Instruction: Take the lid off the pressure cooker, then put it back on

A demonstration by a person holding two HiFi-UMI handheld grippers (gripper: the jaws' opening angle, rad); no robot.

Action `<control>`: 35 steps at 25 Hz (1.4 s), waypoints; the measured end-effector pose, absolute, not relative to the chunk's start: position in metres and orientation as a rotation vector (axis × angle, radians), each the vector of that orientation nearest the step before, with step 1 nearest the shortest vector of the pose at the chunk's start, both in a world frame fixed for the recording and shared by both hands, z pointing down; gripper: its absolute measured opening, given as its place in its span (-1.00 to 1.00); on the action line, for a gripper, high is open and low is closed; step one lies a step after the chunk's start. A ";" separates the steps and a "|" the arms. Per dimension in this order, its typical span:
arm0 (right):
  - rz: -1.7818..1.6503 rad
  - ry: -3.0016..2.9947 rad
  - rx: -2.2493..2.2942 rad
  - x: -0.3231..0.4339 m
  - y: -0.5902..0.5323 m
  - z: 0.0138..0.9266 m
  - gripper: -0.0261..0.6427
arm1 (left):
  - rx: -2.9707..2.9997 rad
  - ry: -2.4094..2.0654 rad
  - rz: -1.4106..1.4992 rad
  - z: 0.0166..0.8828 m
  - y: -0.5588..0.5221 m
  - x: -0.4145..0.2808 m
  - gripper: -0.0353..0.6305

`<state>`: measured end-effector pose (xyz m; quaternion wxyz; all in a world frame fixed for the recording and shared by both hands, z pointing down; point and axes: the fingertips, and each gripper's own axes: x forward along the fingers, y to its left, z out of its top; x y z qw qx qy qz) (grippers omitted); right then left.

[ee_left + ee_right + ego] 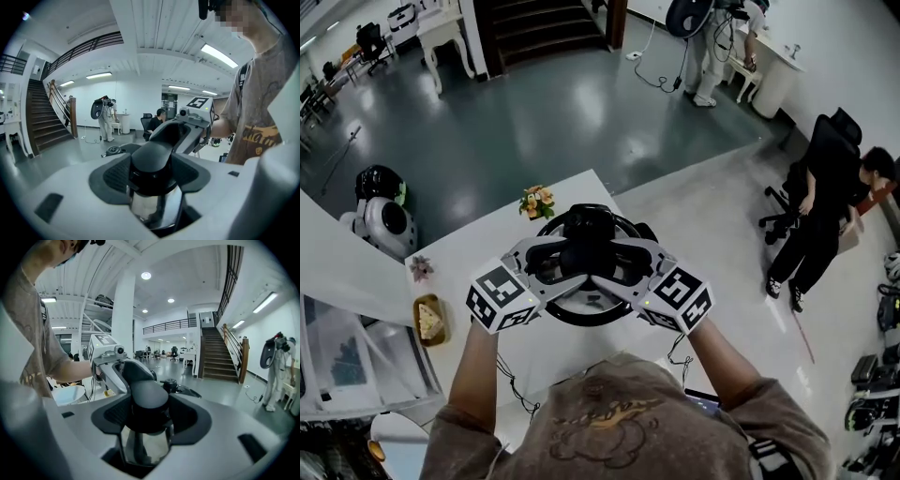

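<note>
The pressure cooker (581,309), steel with a black lid (589,225) on it, sits between my two grippers over the white table (478,253). My left gripper (551,264) is shut on the cooker's left side handle (152,164), with the steel wall (150,206) showing below it. My right gripper (623,265) is shut on the opposite side handle (149,401). Each gripper view shows the other gripper across the lid: the right gripper (187,126) and the left gripper (117,366). The lid's knob (169,384) rises behind. Whether the cooker rests on the table I cannot tell.
A small bouquet (537,201) stands at the table's far edge, a pink flower (420,269) and a plate of food (429,321) at its left. A seated person (825,216) is at the right, another person (712,47) far back. Stairs (220,352) lie beyond.
</note>
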<state>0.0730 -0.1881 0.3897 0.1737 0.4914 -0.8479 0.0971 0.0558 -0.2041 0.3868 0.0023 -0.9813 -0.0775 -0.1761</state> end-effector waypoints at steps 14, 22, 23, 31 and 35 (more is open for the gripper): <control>0.326 -2.380 1.458 0.097 -0.192 0.418 -0.16 | -3.031 -0.306 -0.620 0.414 -0.209 0.081 -0.07; 0.341 -2.383 1.442 0.100 -0.198 0.429 -0.16 | -3.048 -0.303 -0.654 0.425 -0.215 0.084 -0.07; 0.343 -2.381 1.438 0.100 -0.199 0.430 -0.16 | -3.049 -0.300 -0.662 0.427 -0.216 0.084 -0.07; 0.346 -2.421 1.423 0.101 -0.202 0.433 -0.16 | -3.104 -0.319 -0.643 0.431 -0.219 0.085 -0.07; 0.344 -2.436 1.406 0.100 -0.203 0.432 -0.16 | -3.117 -0.299 -0.645 0.431 -0.219 0.084 -0.07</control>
